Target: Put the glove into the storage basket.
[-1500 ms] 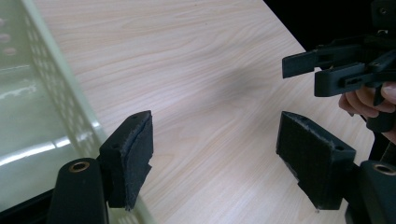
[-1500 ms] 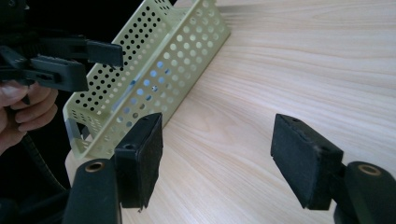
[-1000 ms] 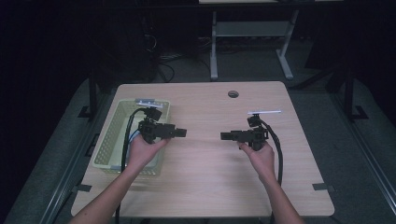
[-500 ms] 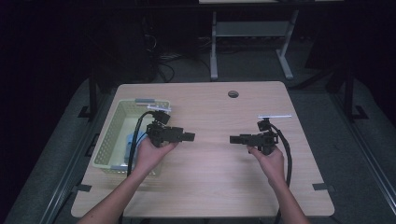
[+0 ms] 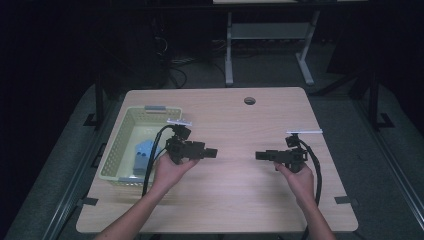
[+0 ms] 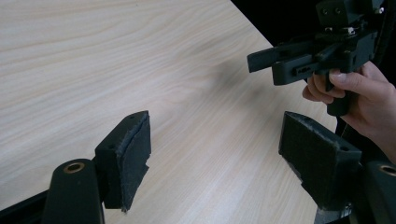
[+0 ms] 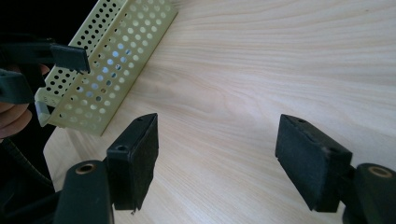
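My left tongs (image 5: pixel 212 152) sit over the worktop (image 5: pixel 240 197) just right of the basket (image 5: pixel 116 150), jaws pointing toward my right side. My right tongs (image 5: pixel 261 155) are across from them, pointing back, well apart, with bare wood between. In the left gripper view my left tongs (image 6: pixel 215 149) are spread wide, nothing between the pads, only wood grain under them; my right hand (image 6: pixel 359 95) and its tongs (image 6: pixel 261 58) show at upper right near the worktop edge. In the right gripper view my right tongs (image 7: pixel 217 156) are also spread wide and empty.

The basket is pale yellow-green, perforated walls, sitting at the left side of the worktop; the right gripper view has its wall (image 7: pixel 105 65) at upper left, with the tip of my left tongs (image 7: pixel 70 56) in front of it. A blue block (image 5: pixel 143 152) lies inside the basket on its floor, close to my left hand (image 5: pixel 170 170). Neither pair of tongs touches the basket or the block. A round hole (image 5: pixel 249 100) sits near the far edge of the worktop.
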{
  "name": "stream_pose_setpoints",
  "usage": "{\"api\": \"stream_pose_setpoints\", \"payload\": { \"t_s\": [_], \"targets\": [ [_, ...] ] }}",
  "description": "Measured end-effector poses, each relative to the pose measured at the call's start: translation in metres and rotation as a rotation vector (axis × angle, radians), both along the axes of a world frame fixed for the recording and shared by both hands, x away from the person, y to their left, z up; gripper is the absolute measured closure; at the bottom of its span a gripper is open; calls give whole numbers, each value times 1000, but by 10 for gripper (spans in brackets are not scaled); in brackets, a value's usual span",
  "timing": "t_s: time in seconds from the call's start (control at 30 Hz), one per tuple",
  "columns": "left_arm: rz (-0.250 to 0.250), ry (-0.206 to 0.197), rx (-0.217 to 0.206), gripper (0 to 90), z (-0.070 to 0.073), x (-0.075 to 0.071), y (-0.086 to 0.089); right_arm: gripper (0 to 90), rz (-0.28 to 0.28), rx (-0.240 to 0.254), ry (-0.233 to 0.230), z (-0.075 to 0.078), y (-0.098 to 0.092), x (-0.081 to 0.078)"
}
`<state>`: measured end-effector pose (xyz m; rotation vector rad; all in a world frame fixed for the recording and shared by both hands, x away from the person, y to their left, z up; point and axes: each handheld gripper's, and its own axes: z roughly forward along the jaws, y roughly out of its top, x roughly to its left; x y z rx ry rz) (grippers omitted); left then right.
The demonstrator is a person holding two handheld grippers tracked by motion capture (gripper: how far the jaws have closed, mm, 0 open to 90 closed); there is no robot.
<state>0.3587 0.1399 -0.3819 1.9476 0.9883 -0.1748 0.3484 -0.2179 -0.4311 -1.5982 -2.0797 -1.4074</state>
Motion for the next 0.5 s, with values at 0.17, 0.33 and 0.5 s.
{"api": "stream_pose_setpoints", "payload": {
  "t_s": [0.17,0.33,0.5],
  "targets": [
    [-11,6,-10,250,-6,-4,-5,296,0,-10,6,-1,-5,-3],
    [-19,7,-17,249,-11,-9,-8,294,-1,-18,12,-6,-13,-8],
    [-28,12,-22,246,-18,-13,-13,294,-6,-24,22,-11,-21,-14]
  ]
}}
